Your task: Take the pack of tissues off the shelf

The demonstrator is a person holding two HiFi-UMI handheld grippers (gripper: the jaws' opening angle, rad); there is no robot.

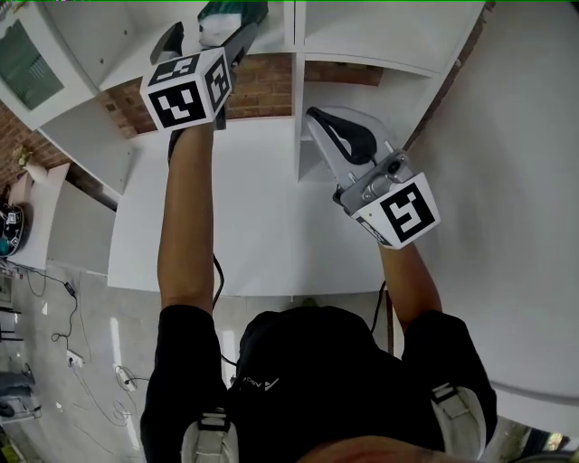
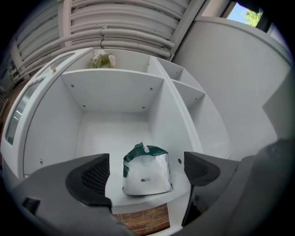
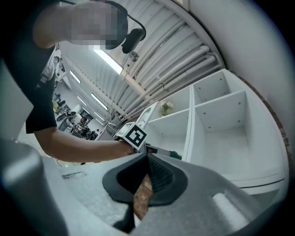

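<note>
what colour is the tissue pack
The pack of tissues is white with a dark green top; left gripper view.

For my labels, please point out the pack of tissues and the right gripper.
pack of tissues [image 2: 147, 174]: left gripper view, its white front.
right gripper [image 3: 146, 168]: right gripper view, where its shut jaws meet.

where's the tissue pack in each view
head view: tissue pack at the top edge, left of centre, between the left tongs.
left gripper view: low centre, standing on the shelf.
right gripper view: only a green sliver, likely it.
shared landmark: the white shelf divider just right of it.
</note>
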